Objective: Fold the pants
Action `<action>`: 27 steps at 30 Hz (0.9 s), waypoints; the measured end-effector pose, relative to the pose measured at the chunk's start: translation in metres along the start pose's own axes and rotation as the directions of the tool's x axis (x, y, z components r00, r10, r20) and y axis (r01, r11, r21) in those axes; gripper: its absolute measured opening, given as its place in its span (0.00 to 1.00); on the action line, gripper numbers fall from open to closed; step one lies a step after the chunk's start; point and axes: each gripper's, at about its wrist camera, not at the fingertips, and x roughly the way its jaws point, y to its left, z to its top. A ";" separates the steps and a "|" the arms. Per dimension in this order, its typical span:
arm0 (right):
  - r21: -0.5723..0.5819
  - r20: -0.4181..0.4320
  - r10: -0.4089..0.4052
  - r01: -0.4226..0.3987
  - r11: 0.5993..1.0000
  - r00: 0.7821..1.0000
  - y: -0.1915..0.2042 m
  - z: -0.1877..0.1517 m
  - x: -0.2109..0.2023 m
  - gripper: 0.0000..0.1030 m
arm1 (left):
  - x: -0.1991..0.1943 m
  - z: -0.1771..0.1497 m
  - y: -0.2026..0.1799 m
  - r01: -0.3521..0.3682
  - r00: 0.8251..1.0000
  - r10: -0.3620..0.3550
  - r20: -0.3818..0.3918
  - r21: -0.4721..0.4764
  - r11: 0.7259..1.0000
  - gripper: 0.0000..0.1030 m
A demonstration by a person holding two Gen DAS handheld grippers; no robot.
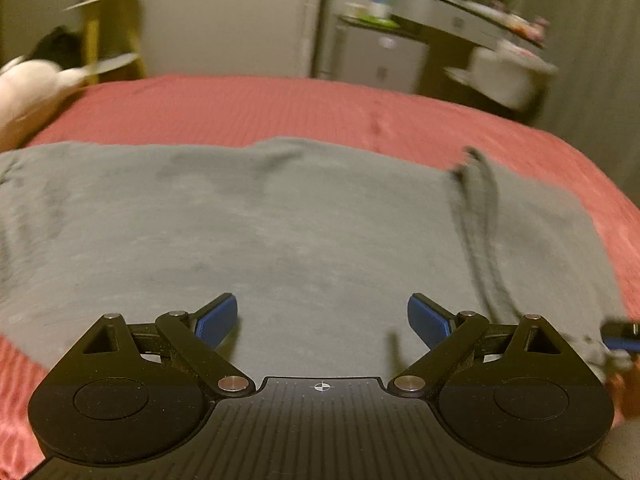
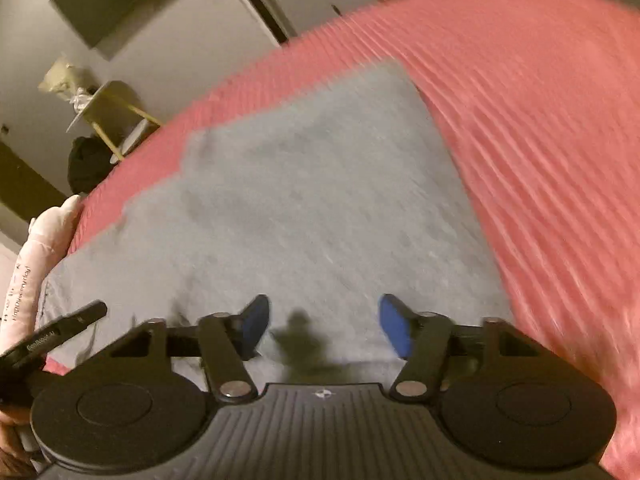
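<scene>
Grey pants [image 1: 280, 220] lie spread flat on a red bedspread [image 1: 280, 104]. A dark drawstring [image 1: 480, 208] trails over their right part in the left wrist view. My left gripper [image 1: 322, 318] is open and empty, just above the near edge of the pants. In the right wrist view the pants [image 2: 312, 208] fill the middle, on the red bedspread [image 2: 540, 140]. My right gripper [image 2: 324, 326] is open and empty over the near edge of the pants. The left gripper's finger [image 2: 60, 332] shows at the left edge.
A pink pillow [image 1: 28, 92] lies at the bed's left end, and shows in the right wrist view [image 2: 36, 256]. A yellow-legged side table [image 1: 104, 28] and a cluttered shelf unit [image 1: 460, 28] stand beyond the bed. A small white fridge [image 1: 380, 60] stands against the wall.
</scene>
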 end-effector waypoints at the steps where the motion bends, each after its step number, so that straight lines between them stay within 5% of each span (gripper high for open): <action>1: 0.042 0.039 0.041 -0.043 0.998 0.998 -0.008 -0.005 -0.007 0.55 | 0.001 0.001 -0.005 0.027 1.000 -0.027 -0.008 0.009 1.000 0.93; 4: 0.133 0.095 0.071 -0.083 0.988 0.993 -0.020 -0.011 -0.024 0.56 | 0.008 0.011 -0.023 0.120 0.992 -0.120 -0.041 0.000 0.993 0.93; 9: 0.115 0.183 0.048 -0.070 0.991 0.982 -0.014 -0.022 -0.033 0.65 | 0.042 0.028 -0.055 0.252 0.956 -0.260 -0.133 -0.075 0.965 0.92; 11: 0.116 0.174 0.038 -0.059 0.992 0.984 -0.017 -0.021 -0.032 0.65 | 0.059 0.031 -0.067 0.257 0.946 -0.272 -0.177 -0.102 0.961 0.87; 14: 0.122 0.180 0.048 -0.070 0.990 0.983 -0.019 -0.013 -0.028 0.65 | 0.091 0.030 -0.077 0.270 0.908 -0.313 -0.280 -0.182 0.946 0.70; 17: 0.126 0.182 0.063 -0.087 0.988 0.981 -0.021 -0.013 -0.026 0.65 | 0.099 0.030 -0.086 0.276 0.911 -0.321 -0.259 -0.197 0.941 0.68; 19: 0.125 0.177 0.072 -0.095 0.988 0.982 -0.019 -0.013 -0.025 0.65 | 0.104 0.033 -0.090 0.286 0.910 -0.328 -0.251 -0.191 0.939 0.39; 21: 0.127 0.179 0.074 -0.098 0.987 0.981 -0.018 -0.015 -0.024 0.65 | 0.105 0.035 -0.091 0.278 0.913 -0.319 -0.255 -0.183 0.943 0.21; 27: 0.149 0.221 0.079 -0.114 0.982 0.972 -0.018 -0.018 -0.035 0.70 | 0.080 0.043 -0.074 0.328 0.913 -0.362 -0.187 -0.189 0.926 0.17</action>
